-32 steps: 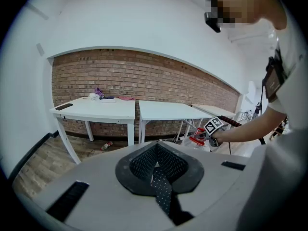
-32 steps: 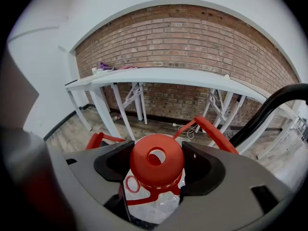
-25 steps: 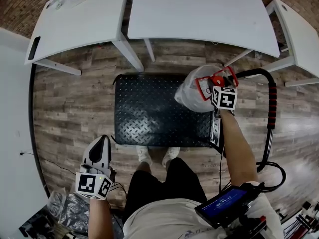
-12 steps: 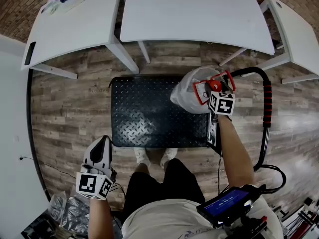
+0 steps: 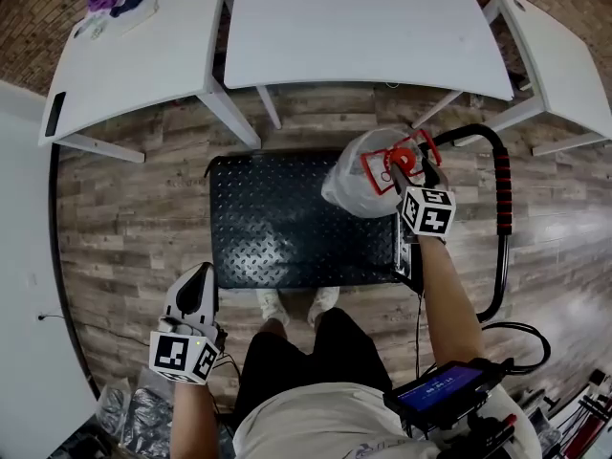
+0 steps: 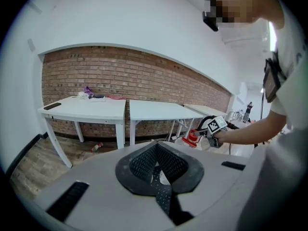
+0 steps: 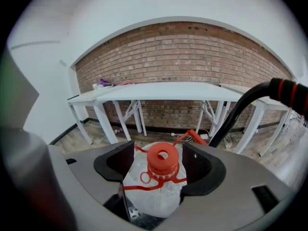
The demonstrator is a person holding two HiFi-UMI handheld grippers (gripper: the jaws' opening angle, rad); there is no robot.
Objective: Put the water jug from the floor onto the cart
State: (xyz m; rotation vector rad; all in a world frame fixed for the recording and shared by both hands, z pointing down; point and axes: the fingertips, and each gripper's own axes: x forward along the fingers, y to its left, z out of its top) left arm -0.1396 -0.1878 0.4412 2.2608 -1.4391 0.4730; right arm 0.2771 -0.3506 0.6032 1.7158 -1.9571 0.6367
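The water jug (image 5: pixel 366 182), clear plastic with a red cap (image 7: pixel 162 159) and a red carry handle, stands upright on the right end of the cart's black studded platform (image 5: pixel 277 218). My right gripper (image 5: pixel 405 166) hangs over the top of the jug and is open. In the right gripper view its two black jaws sit either side of the cap, with a gap on each side. My left gripper (image 5: pixel 199 275) is shut on nothing, low at my left side above the wooden floor, well away from the cart.
The cart's black push handle with red grips (image 5: pixel 501 187) curves up at the jug's right. White tables (image 5: pixel 363 27) stand behind the cart, another (image 5: pixel 564 55) at the right. My feet (image 5: pixel 301 300) are at the platform's near edge. Bags (image 5: pixel 143 411) lie at lower left.
The right gripper has drawn back a little toward me from the top of the jug. The jug stays on the platform. The left gripper has barely moved.
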